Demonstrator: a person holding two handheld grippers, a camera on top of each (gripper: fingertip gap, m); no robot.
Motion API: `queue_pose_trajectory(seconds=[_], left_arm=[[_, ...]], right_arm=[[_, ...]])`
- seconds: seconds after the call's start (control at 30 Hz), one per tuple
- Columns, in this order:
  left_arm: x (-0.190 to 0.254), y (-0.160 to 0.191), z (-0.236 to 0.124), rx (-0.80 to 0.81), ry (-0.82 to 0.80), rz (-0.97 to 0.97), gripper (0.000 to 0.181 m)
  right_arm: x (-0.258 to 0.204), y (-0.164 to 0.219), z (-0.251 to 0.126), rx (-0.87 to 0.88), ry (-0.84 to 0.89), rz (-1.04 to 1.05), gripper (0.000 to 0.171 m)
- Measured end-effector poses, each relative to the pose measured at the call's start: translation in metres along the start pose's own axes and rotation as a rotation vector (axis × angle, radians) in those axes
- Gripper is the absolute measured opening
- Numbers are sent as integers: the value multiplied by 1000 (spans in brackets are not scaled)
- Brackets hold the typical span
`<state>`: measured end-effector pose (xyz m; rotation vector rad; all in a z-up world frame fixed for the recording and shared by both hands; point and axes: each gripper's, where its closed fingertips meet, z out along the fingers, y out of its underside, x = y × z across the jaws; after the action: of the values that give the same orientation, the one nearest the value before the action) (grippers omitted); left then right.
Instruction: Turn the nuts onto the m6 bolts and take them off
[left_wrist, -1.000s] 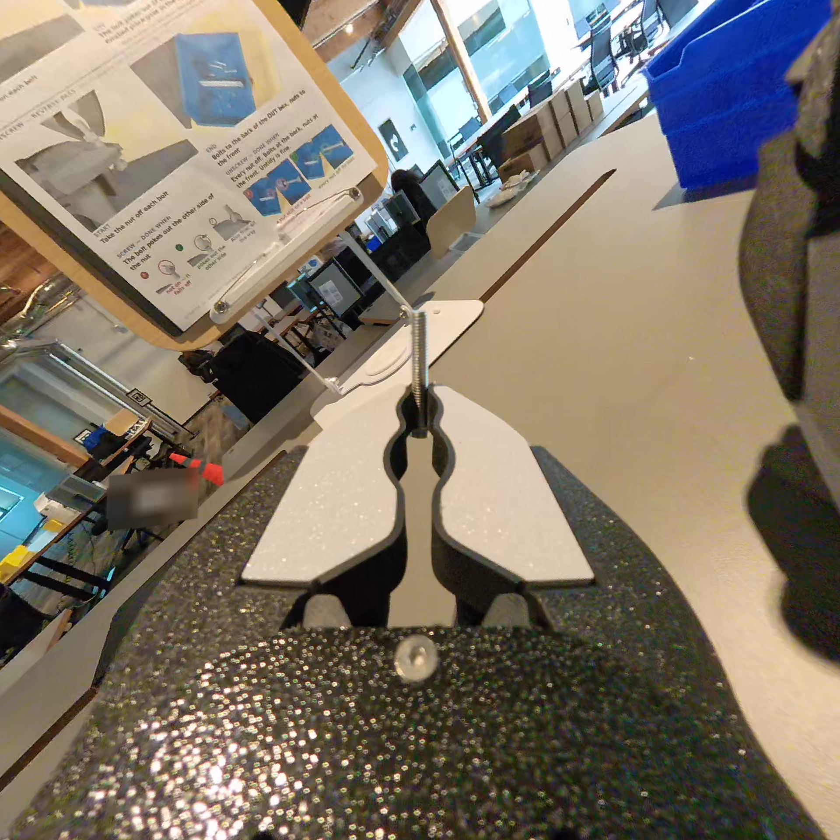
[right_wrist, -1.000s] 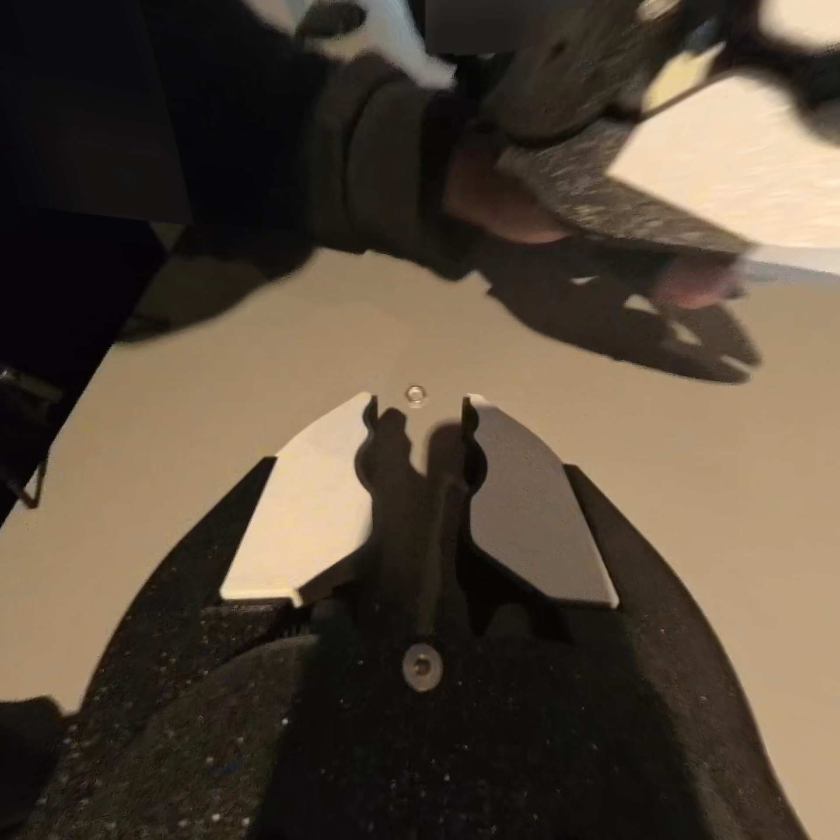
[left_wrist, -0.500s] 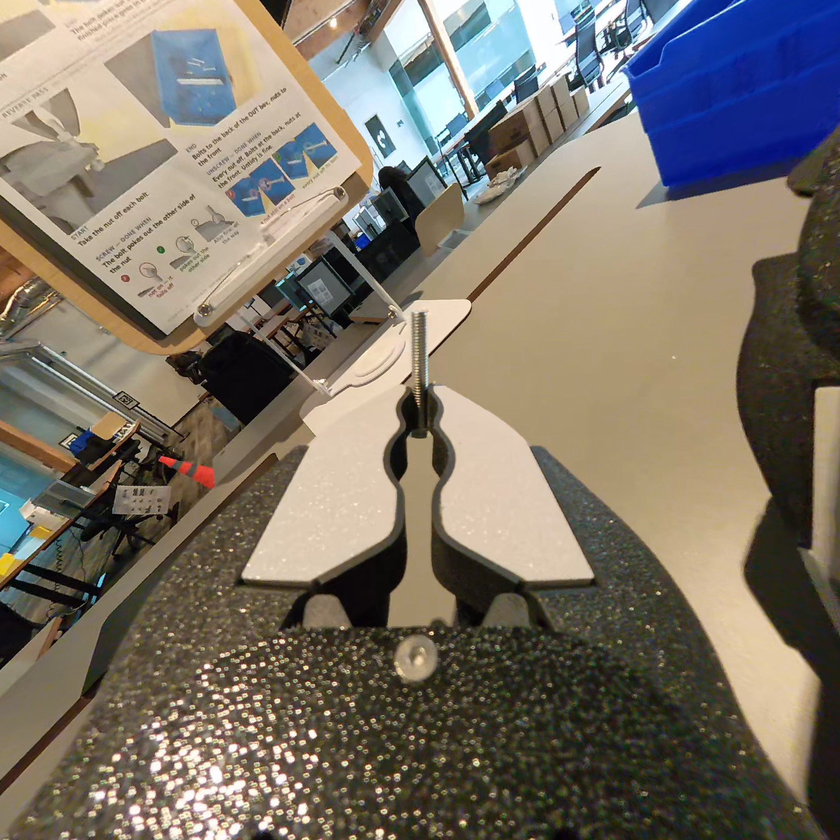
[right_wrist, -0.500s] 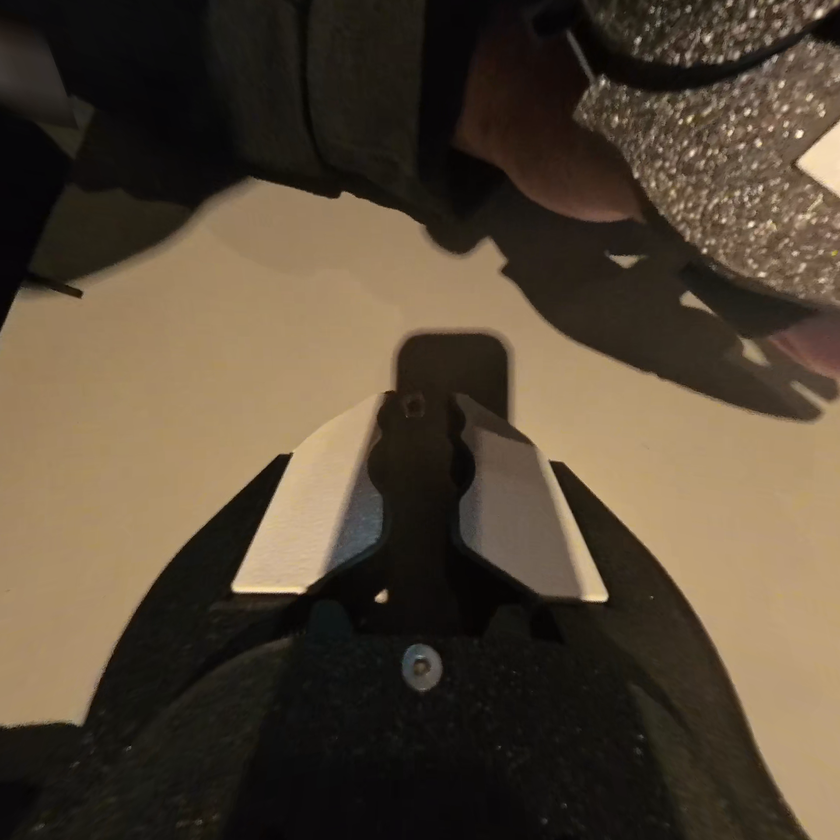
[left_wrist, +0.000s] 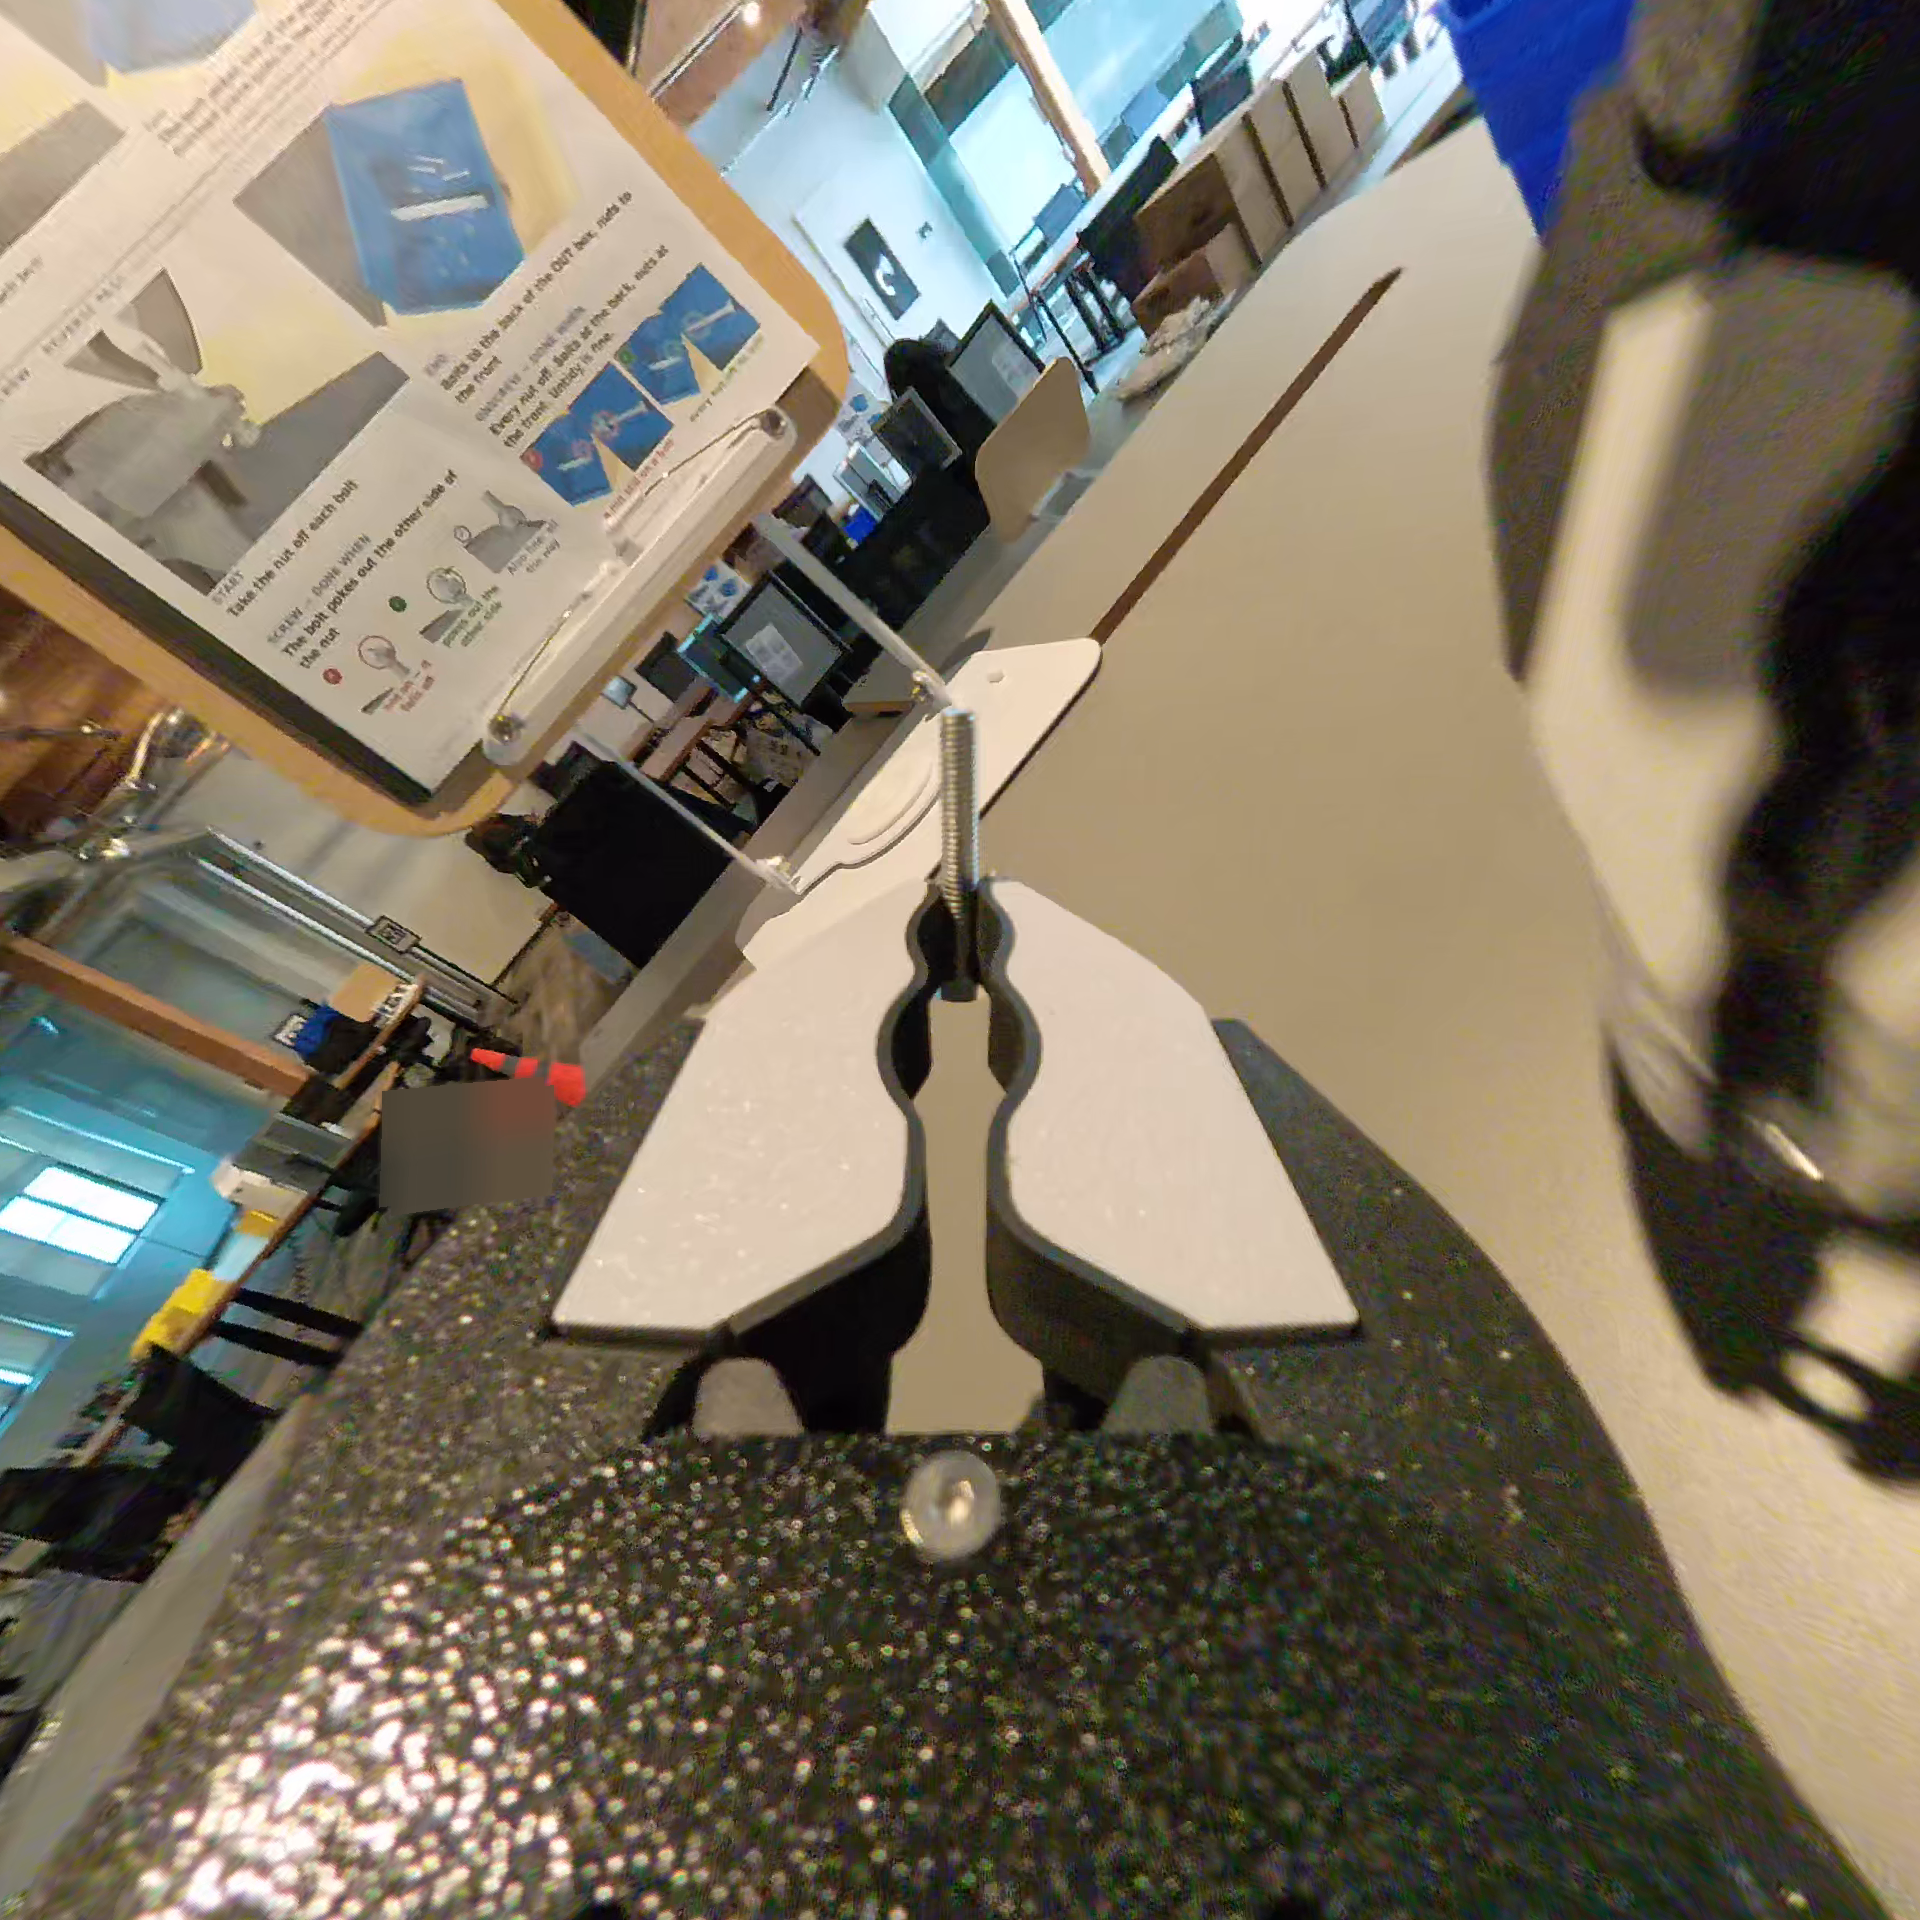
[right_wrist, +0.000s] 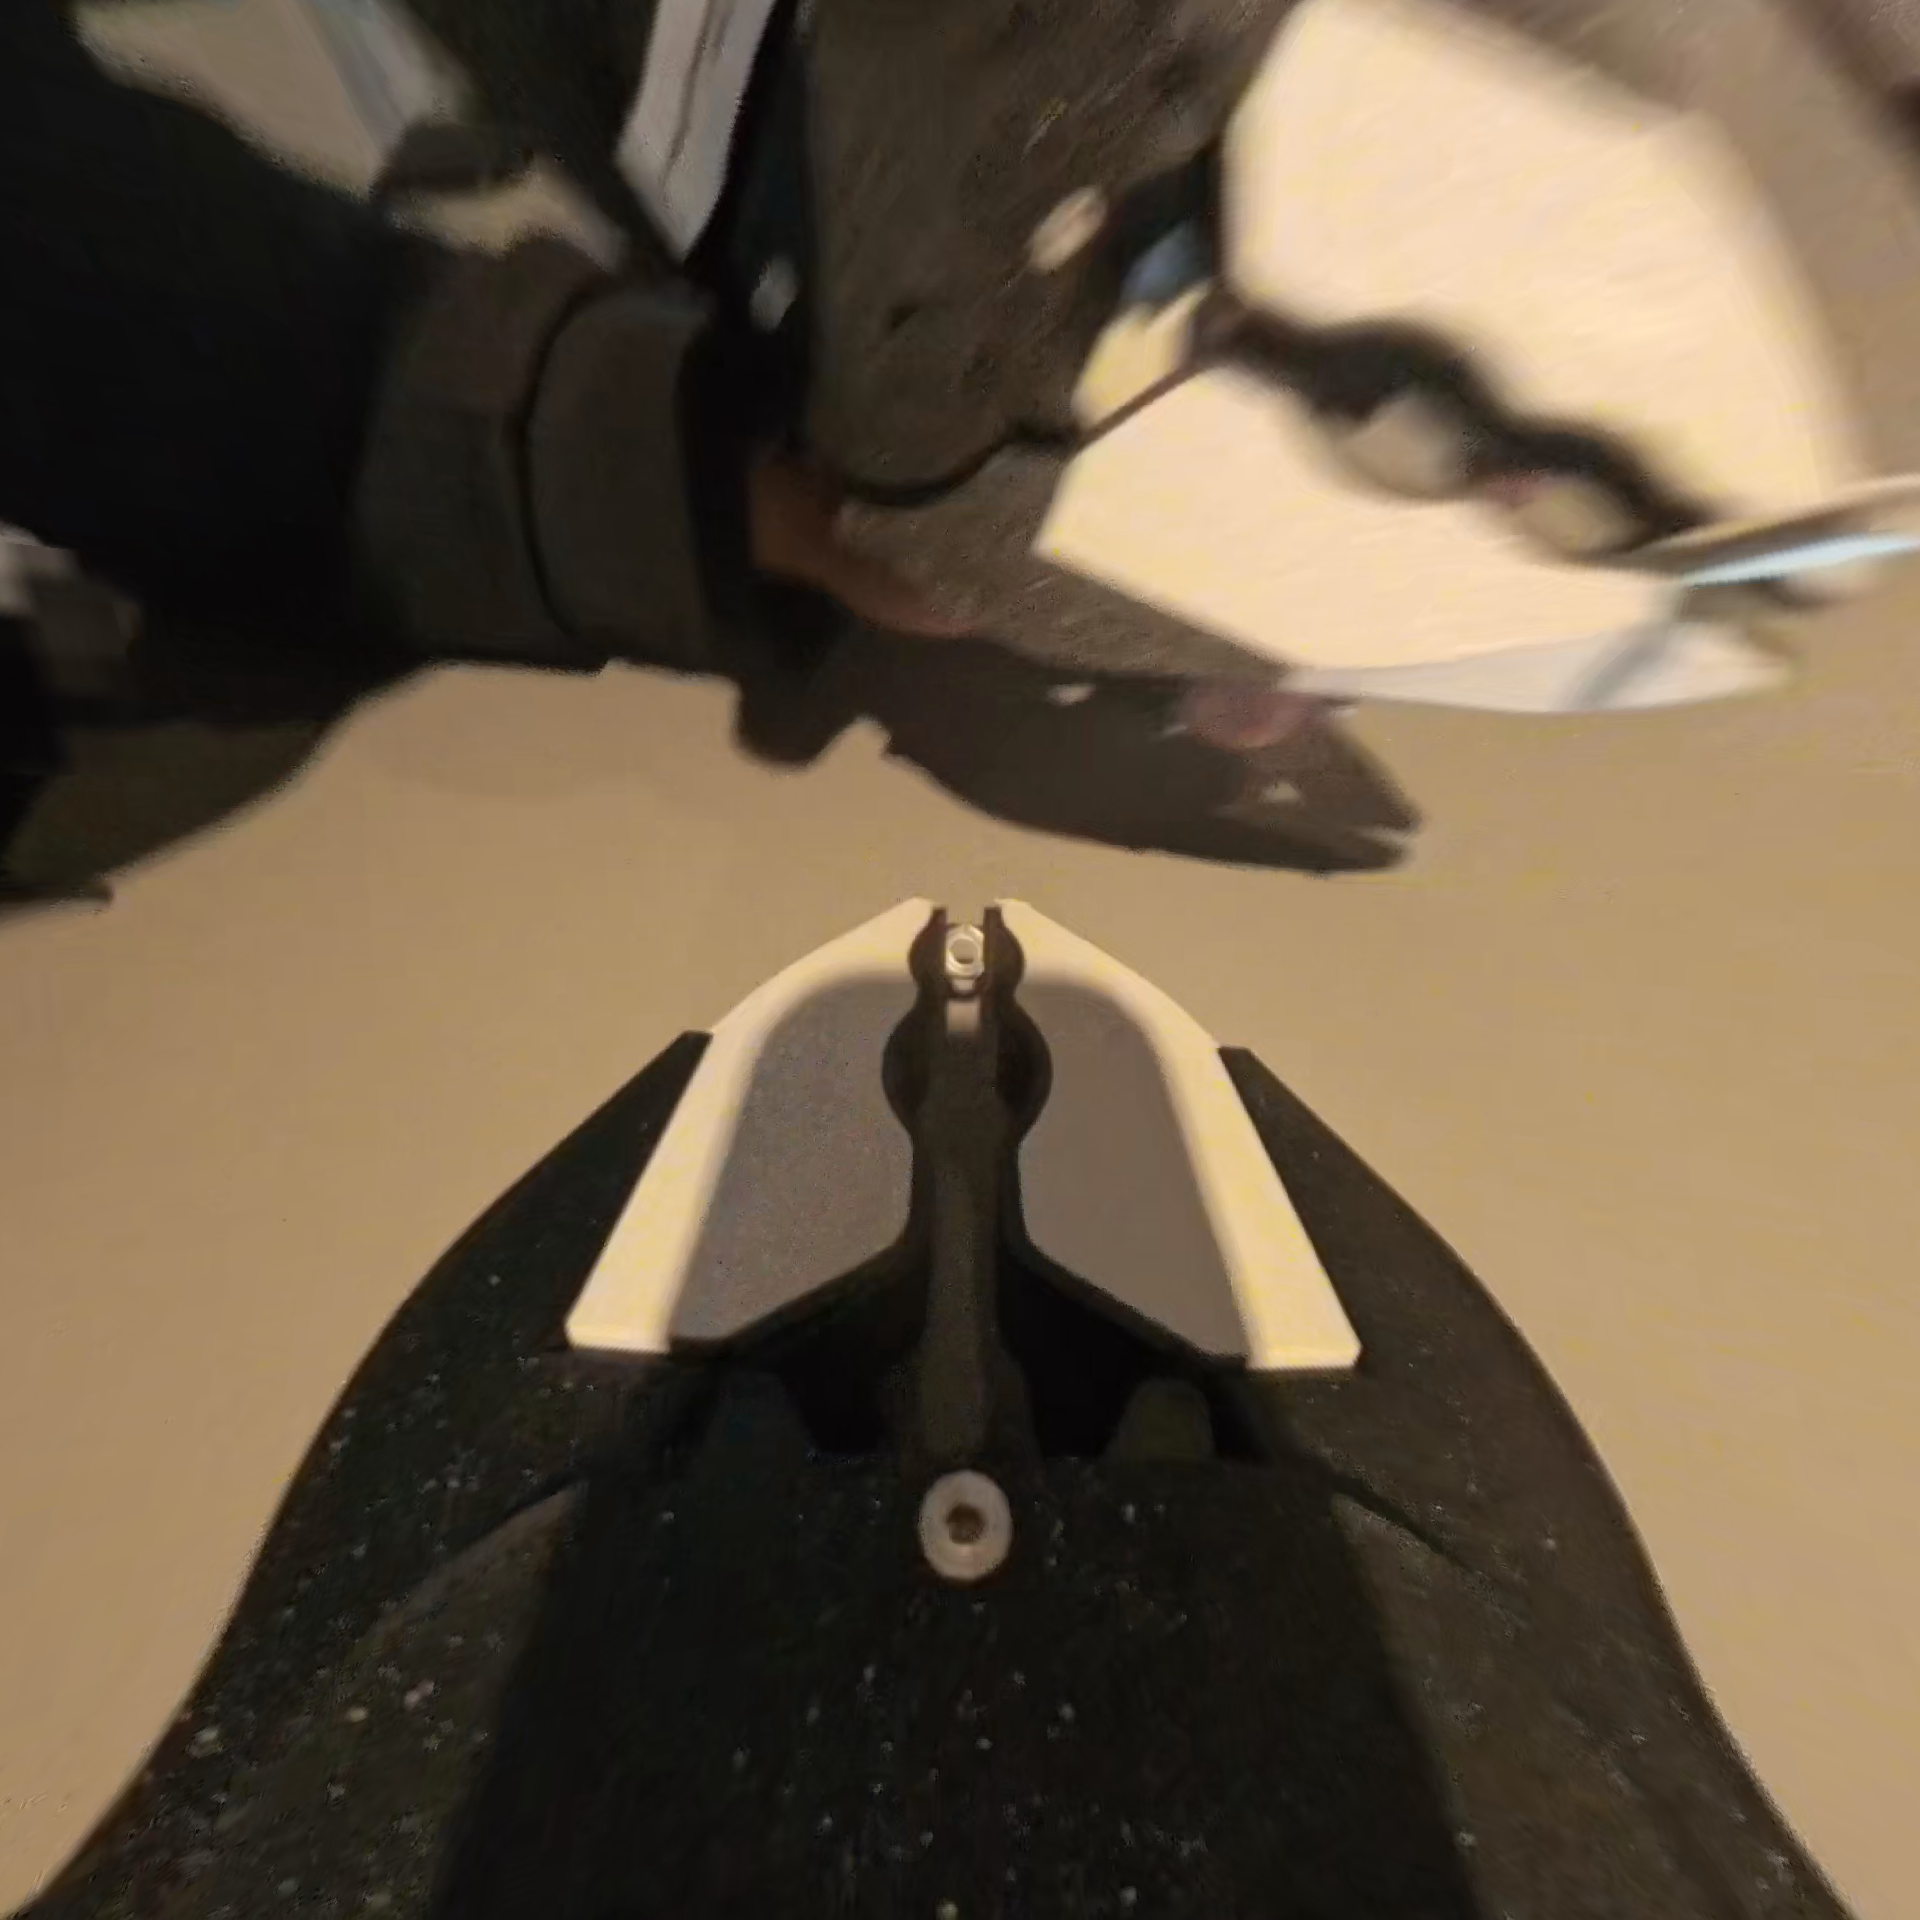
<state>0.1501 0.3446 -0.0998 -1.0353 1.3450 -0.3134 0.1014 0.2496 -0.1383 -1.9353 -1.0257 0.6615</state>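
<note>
In the left wrist view my left gripper is shut on a silver M6 bolt, whose threaded shaft sticks out forward past the fingertips. In the right wrist view my right gripper is shut on a small silver nut held at the fingertips, above the beige table. The left gripper with the bolt shows blurred at the top of the right wrist view, held by a gloved hand. The right gripper shows as a blurred dark shape at the right of the left wrist view.
An instruction sheet on a wooden board stands on a clear holder at the left. A white flat plate lies on the table beyond the bolt. A blue bin stands at the far right. Office desks and boxes lie beyond. One gripper's finger ends stand about 11 centimetres off the other's.
My right gripper has closed on the nut that lay on the table and lifted it. The left gripper still holds the bolt and has shifted slightly; the right gripper has moved closer to it.
</note>
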Motion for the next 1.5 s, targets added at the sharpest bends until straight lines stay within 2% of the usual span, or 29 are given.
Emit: queue_pose_trajectory(seconds=[0.07,0.17,0.27,0.5,0.97,1.3,1.5], left_arm=[[5,-2,0,-4,7,53,5],[17,-10,0,6,28,138,5],[29,-17,1,9,49,194,5],[35,-22,0,13,54,237,5],[41,-21,0,10,81,227,5],[26,0,7,-38,66,54,5],[26,2,8,-44,68,37,5]], right_arm=[[25,-19,-30,201,79,97,7],[49,-35,-71,482,104,241,6],[53,-38,-85,576,88,256,6],[41,-47,-75,563,105,143,6],[48,-38,-69,515,147,153,0],[89,-13,-112,536,297,360,2],[98,8,-112,457,274,523,7]])
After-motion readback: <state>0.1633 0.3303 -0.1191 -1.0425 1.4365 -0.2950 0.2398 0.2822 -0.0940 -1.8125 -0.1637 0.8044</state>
